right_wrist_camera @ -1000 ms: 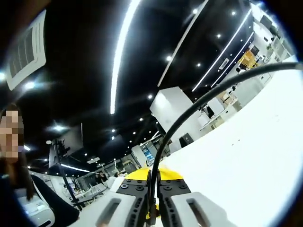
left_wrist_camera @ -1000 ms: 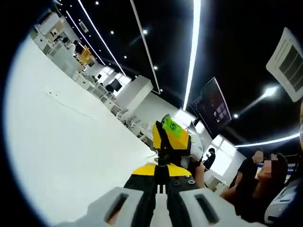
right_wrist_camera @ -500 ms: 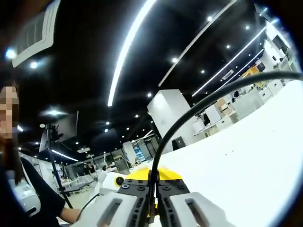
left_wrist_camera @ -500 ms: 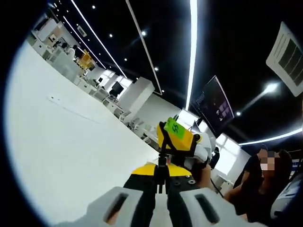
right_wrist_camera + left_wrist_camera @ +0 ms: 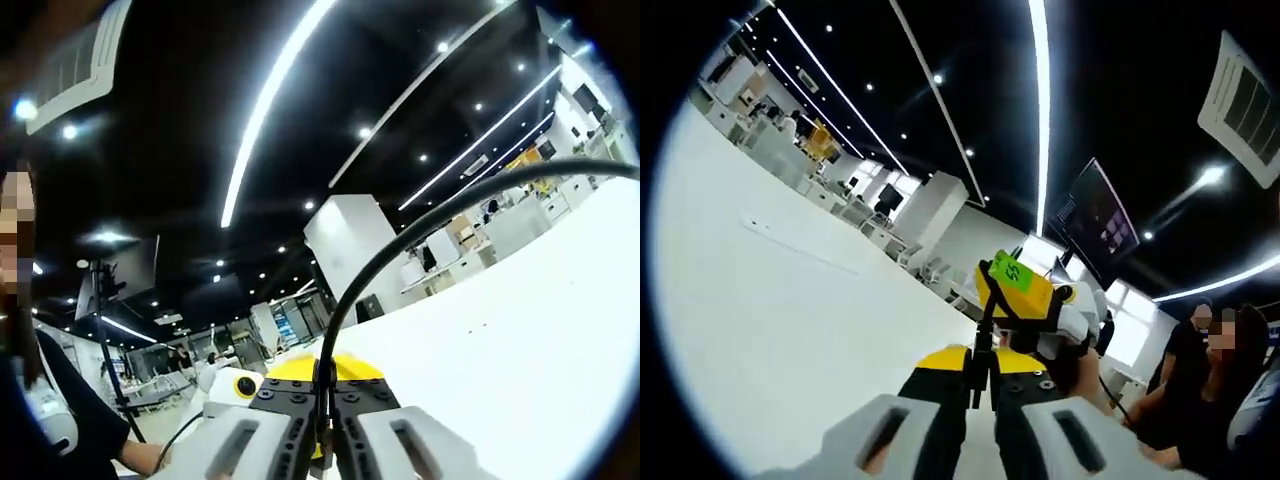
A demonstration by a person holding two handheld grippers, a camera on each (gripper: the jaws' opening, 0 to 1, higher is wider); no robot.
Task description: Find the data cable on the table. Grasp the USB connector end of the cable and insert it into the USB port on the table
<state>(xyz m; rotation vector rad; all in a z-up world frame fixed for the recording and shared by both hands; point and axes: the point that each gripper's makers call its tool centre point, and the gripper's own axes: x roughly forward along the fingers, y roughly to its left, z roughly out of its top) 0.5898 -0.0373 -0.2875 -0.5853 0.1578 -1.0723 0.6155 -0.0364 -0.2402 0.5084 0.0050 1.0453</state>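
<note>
The cable (image 5: 327, 345) is pinched in your right gripper (image 5: 322, 385). In the right gripper view the jaws are pressed together on the black cord. It climbs out from between them, bends over and sweeps off to the right in a long arc above the white table (image 5: 520, 330). Its far end runs out of the picture, so you cannot tell from here which end you hold.

Low on the left of that view, part of your left gripper comes in, just beside your hand (image 5: 150, 455). A thin dark strand runs past the hand.

In the left gripper view, your left gripper (image 5: 981, 365) also has its jaws drawn together, with a thin black length of the cable (image 5: 985, 335) caught between the yellow tips. That length rises straight from the tips to your right gripper, which sits close ahead and slightly to the right. Its yellow body carries a green sticker (image 5: 1011, 271) marked 55. Both grippers are held above the table, which spreads bare and white across the left of this view.

Both cameras are tilted upward. You see a dark ceiling crossed by a long light strip (image 5: 1040, 100), a hanging monitor (image 5: 1095, 215) and a ceiling vent (image 5: 1243, 95). Two people (image 5: 1200, 390) are at the right edge of the left gripper view.
</note>
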